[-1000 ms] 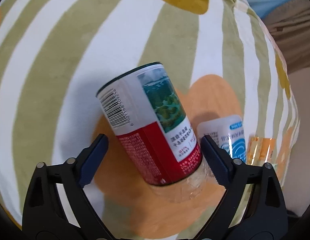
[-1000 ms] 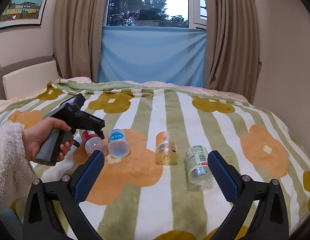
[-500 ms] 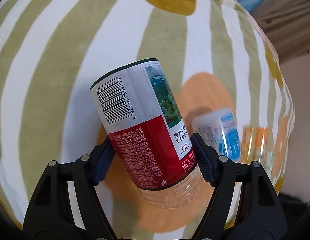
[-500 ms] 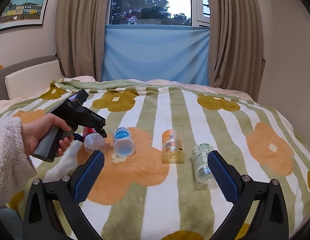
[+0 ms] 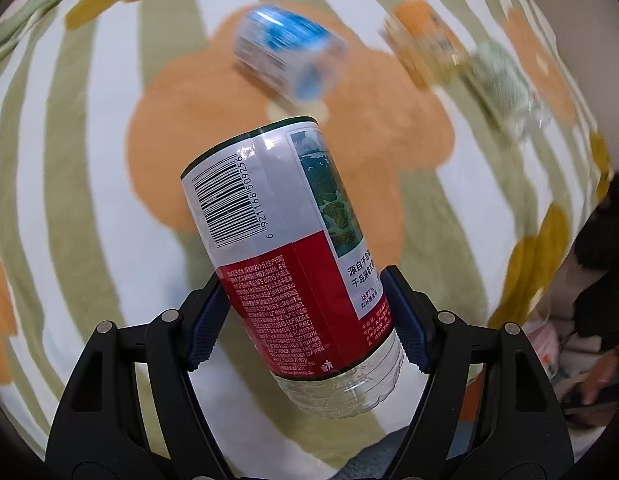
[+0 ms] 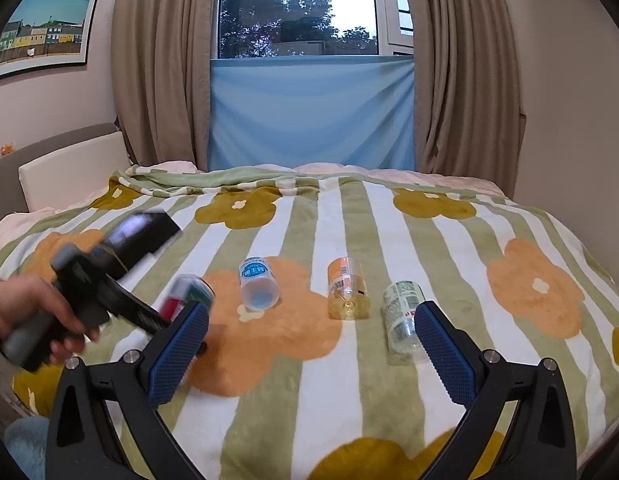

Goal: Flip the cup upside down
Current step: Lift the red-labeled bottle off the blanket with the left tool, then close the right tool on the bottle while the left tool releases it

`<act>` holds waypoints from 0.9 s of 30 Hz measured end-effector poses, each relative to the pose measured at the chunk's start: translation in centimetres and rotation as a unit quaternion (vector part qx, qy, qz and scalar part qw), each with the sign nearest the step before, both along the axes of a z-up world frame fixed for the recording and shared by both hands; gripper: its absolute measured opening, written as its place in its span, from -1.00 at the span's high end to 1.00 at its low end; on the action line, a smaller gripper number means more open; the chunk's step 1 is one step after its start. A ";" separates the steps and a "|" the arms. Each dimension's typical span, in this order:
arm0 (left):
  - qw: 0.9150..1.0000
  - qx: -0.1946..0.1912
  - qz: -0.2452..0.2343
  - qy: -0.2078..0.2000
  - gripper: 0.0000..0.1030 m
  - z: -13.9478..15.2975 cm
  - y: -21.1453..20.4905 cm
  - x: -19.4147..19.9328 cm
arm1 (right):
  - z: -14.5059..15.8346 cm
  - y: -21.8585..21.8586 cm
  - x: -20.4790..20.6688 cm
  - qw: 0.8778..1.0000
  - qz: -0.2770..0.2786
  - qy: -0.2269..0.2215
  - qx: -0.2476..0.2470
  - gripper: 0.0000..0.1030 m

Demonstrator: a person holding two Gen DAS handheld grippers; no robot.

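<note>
My left gripper is shut on a clear plastic cup with a red, white and green label, held above the striped flower blanket and tilted. In the right wrist view the same cup appears blurred in the hand-held left gripper at the left. My right gripper is open and empty, above the blanket's near part.
Three more cups lie on their sides on the blanket: a blue-labelled one, an orange-labelled one and a green-labelled one. A window with curtains is behind the bed. The bed's right edge is near the wall.
The left gripper has lifted the red-labelled cup off the blanket and swung it; the view now faces the other cups. The right gripper has barely moved.
</note>
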State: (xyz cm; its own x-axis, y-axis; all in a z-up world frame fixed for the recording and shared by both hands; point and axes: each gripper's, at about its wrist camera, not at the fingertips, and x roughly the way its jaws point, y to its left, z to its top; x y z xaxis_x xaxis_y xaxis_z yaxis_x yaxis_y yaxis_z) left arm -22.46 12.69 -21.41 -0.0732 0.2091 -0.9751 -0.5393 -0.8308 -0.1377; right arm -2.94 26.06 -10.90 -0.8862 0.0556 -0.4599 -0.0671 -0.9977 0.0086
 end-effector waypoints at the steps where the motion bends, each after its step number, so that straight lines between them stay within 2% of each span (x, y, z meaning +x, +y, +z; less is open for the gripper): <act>1: 1.000 -0.002 -0.009 0.000 -0.39 -0.6 0.5 0.4 | 0.2 0.1 0.4 1.000 -0.001 0.000 0.000 -0.99; 6: 0.999 -0.026 -0.033 0.016 -0.46 -1.9 2.4 1.5 | 0.8 0.5 1.9 1.000 0.000 -0.005 0.013 -0.99; 7: 0.998 -0.036 -0.037 0.029 -0.59 -1.8 2.7 1.8 | 0.8 0.6 2.1 1.000 0.002 -0.007 0.014 -0.99; 8: 0.997 -0.043 -0.040 0.044 -0.82 -1.6 2.8 2.1 | 0.8 0.7 2.1 1.000 0.006 -0.011 0.014 -0.99; 10: 0.995 -0.044 -0.040 0.076 -0.99 -0.7 2.5 2.7 | 0.8 0.9 2.1 1.000 0.016 -0.016 0.016 -0.99; 11: 0.994 -0.040 -0.039 0.094 -0.99 0.0 2.2 3.0 | 0.8 0.9 2.0 0.999 0.025 -0.019 0.019 -0.99; 14: 0.989 -0.036 -0.026 0.143 -0.99 2.5 0.5 4.3 | 1.5 0.8 1.4 0.996 0.078 -0.020 0.049 -0.99; 16: 0.985 -0.023 -0.006 0.174 -0.99 4.6 -1.7 5.3 | 2.0 0.1 0.6 0.984 0.148 -0.025 0.096 -0.99; 17: 0.983 -0.012 0.008 0.185 -0.99 5.8 -3.2 6.0 | 2.3 -0.5 0.2 0.973 0.185 -0.024 0.135 -0.99; 19: 0.979 0.010 0.039 0.198 -0.99 7.2 -5.2 7.9 | 2.0 -1.8 -0.7 0.944 0.250 -0.024 0.215 -0.99; 22: 0.972 0.029 0.087 0.216 -0.99 8.7 -8.2 10.2 | 0.4 -4.4 -2.2 0.876 0.348 -0.029 0.334 -0.99; 24: 0.966 0.032 0.115 0.228 -0.99 8.9 -10.3 11.7 | -1.6 -6.0 -3.5 0.825 0.405 -0.048 0.391 -0.99; 26: 0.961 0.031 0.142 0.236 -0.99 9.0 -12.3 13.5 | -4.3 -7.6 -4.7 0.767 0.446 -0.061 0.457 -0.99; 27: 0.957 0.034 0.160 0.238 -0.99 8.8 -13.3 14.1 | -6.3 -8.6 -5.3 0.727 0.468 -0.067 0.498 -0.98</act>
State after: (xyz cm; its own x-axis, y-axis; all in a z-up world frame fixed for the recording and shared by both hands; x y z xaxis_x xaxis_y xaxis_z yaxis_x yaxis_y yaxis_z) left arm -8.36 -0.56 -12.57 -0.5765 0.1629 -0.8007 -0.2728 -0.9621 0.0007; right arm -8.25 17.45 -17.18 -0.7014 -0.1770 -0.6905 0.7114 -0.1135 -0.6936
